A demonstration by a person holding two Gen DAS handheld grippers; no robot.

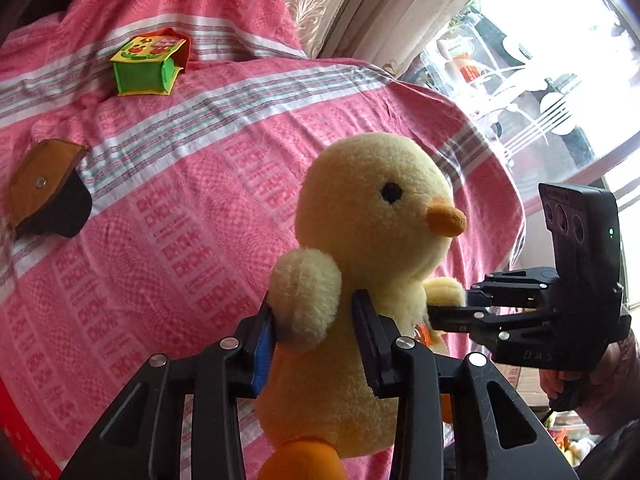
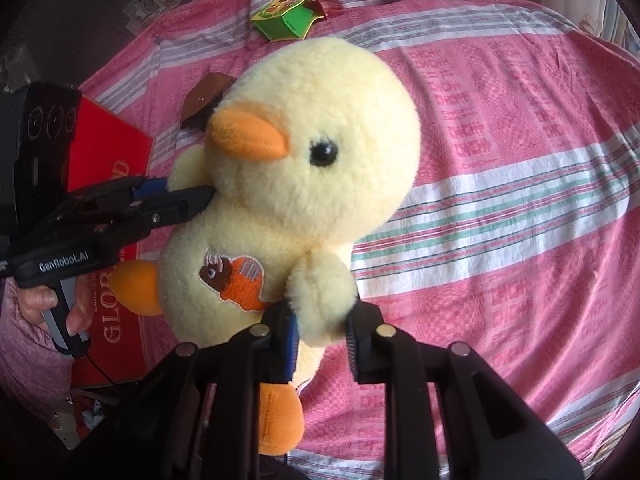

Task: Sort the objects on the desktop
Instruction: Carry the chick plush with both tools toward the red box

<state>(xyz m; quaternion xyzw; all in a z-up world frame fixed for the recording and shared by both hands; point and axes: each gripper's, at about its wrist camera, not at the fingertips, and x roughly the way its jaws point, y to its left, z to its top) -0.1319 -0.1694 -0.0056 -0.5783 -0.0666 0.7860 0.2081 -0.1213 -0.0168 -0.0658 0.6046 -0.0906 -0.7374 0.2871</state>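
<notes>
Aloft, the plush duck [image 1: 360, 240] hangs between both tongs, left [image 1: 316, 312] and right [image 2: 320, 320] each pinching a wing

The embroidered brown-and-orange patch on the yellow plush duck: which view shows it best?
The right wrist view: the embroidered patch faces the camera on the yellow plush duck. In the left wrist view only an orange sliver shows behind the left tool.

Our left tongs [image 2: 192, 196] are black with silver screws, blue pads and white "GenRobot.AI" lettering above a grey-trimmed handle trailing a black cable. Our right tongs [image 1: 444, 312] are black too, topped by a three-lens block with a green light. We wear pink patterned sleeves [image 2: 24, 356].
</notes>
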